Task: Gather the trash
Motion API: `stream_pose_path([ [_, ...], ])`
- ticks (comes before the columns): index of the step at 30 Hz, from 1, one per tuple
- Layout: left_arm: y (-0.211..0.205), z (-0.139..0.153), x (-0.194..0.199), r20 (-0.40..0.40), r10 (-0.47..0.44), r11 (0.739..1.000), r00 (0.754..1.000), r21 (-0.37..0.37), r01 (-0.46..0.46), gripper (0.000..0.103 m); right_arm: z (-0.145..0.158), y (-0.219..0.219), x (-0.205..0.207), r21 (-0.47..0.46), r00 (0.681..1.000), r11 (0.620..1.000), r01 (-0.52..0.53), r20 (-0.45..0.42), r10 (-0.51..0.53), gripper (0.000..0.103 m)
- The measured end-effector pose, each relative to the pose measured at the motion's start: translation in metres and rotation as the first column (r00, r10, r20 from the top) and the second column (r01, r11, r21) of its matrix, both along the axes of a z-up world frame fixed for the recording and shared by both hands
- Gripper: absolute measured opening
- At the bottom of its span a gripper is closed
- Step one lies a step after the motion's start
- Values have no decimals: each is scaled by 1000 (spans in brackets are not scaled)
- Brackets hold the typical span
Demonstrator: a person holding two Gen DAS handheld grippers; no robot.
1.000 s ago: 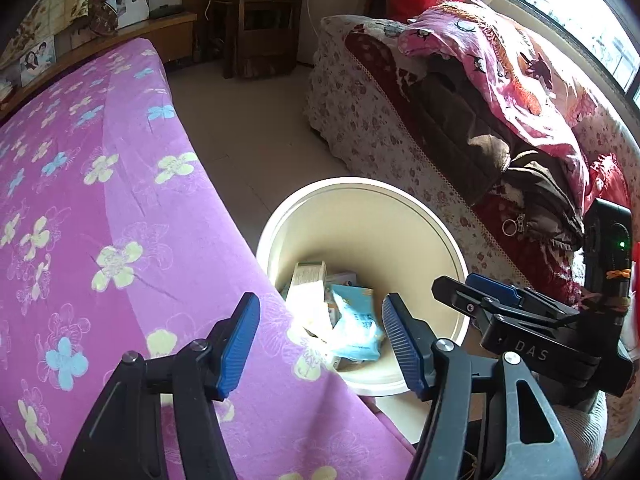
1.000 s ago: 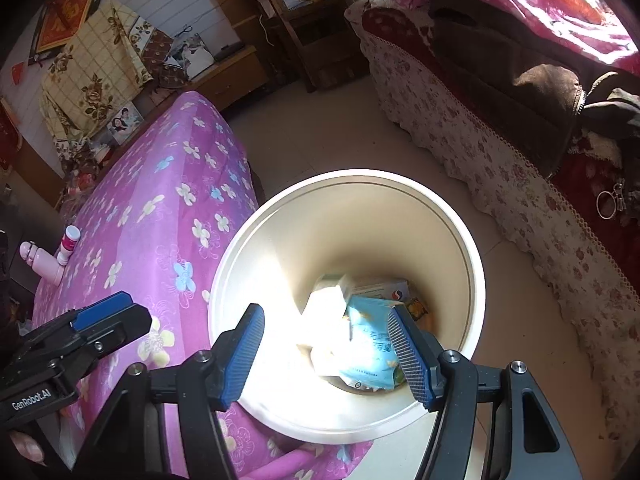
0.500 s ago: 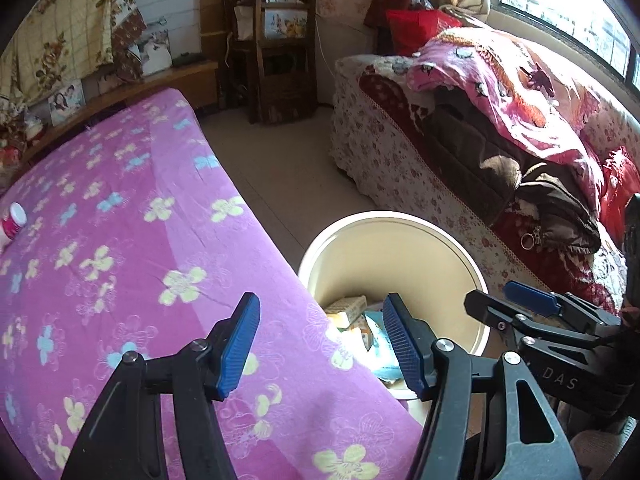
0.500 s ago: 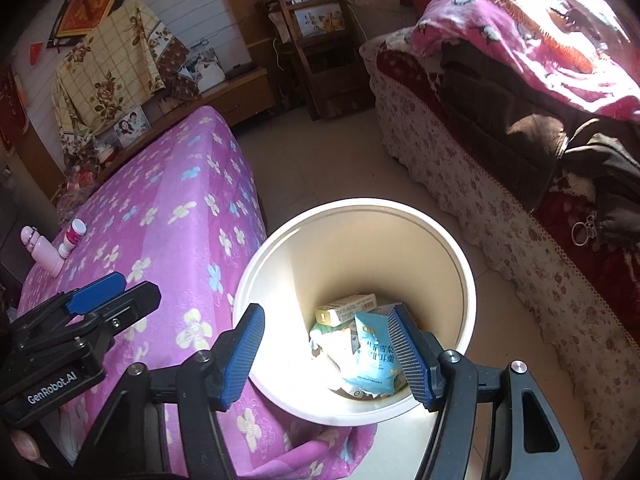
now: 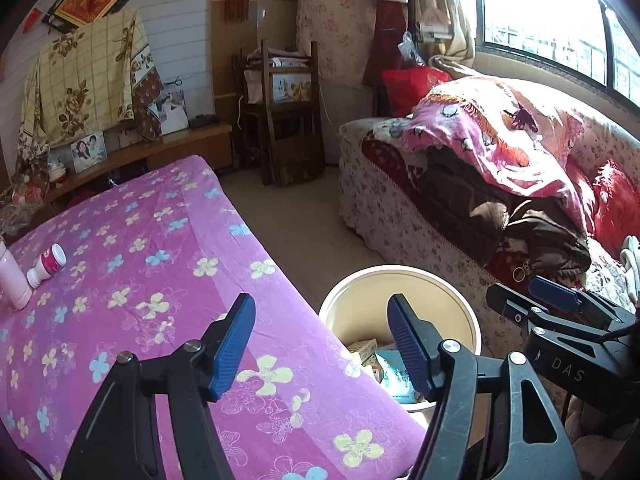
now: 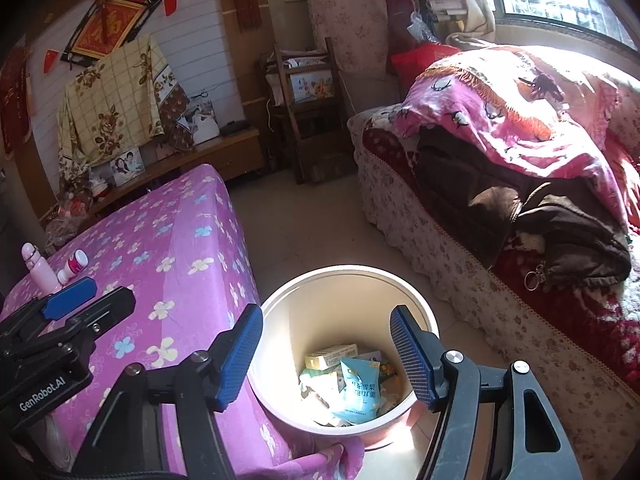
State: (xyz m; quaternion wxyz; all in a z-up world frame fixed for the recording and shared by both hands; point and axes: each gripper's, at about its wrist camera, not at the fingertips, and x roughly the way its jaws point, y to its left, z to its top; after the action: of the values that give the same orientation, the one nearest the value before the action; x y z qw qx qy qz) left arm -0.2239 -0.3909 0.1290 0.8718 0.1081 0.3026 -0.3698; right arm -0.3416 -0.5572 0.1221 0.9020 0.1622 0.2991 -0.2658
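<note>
Left wrist view, left tool [image 5: 321, 346] jaws just widening, empty, touching nothing, over the purple table [image 5: 132, 272] edge, cream bin [image 5: 348, 304] at five o'clock, right wrist view, right tool [image 6: 326, 354] spread, empty, above the bin [image 6: 292, 312], trash packets [image 6: 356, 388] inside, bare floor [image 6: 308, 232] at twelve o'clock

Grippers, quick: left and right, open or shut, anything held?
Left gripper: open, nothing between its jaws, which have just been opening.
Right gripper: open, nothing held, jaws also just opening.
</note>
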Motion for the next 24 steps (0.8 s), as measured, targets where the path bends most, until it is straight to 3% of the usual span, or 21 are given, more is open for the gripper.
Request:
stream_pose_path([
  [4, 14, 10, -7, 20, 8, 999, 1000, -38, -8, 83, 12, 10, -6, -31, 1000, 1000, 1, 20, 0, 71],
  [24, 61, 37, -19, 99, 62, 990, 993, -131, -49, 86, 53, 56, -20, -132, 997, 991, 2, 79, 9, 75],
])
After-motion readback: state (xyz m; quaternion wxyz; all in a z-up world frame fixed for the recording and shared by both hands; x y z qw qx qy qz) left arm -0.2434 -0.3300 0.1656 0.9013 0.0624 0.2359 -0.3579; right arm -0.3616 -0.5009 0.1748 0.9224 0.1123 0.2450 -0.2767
